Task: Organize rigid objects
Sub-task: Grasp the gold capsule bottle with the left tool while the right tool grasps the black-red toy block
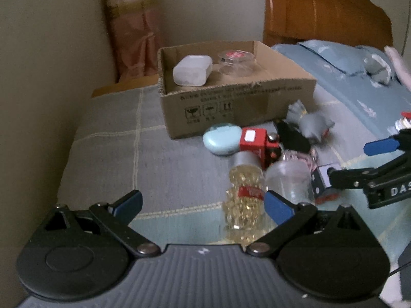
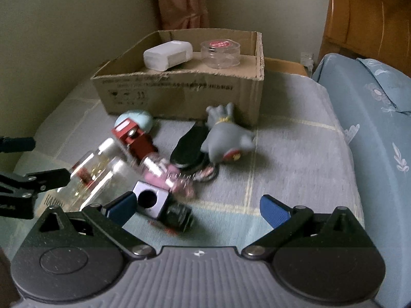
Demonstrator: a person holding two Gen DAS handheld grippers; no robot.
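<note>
Left wrist view: left gripper (image 1: pixel 203 205) spread wide over the bed (image 1: pixel 108 154), nothing between its fingers — a clear bottle of yellow capsules (image 1: pixel 244 200) lying just ahead of the right fingertip. Beyond it, a tight cluster: pale blue case (image 1: pixel 221 140), red toy truck (image 1: pixel 259 145), empty clear jar (image 1: pixel 290 179), grey figurine (image 1: pixel 310 120). Cardboard box (image 1: pixel 231 107) toward the bed's far edge near the wall, holding a white container (image 1: pixel 192 70) and a round clear jar (image 1: pixel 236 63). Bare plaid cover to the left of the cluster, out to the bed's left edge.

Right wrist view: right gripper (image 2: pixel 199 208) also wide open and empty, its left fingertip beside a grey cube with a round hole (image 2: pixel 151 200). Pink item (image 2: pixel 167 179) and black oval piece (image 2: pixel 190 143) just past the cube, blurred. Open cover on the right, up to the blue quilt (image 2: pixel 372 133) along that edge.
</note>
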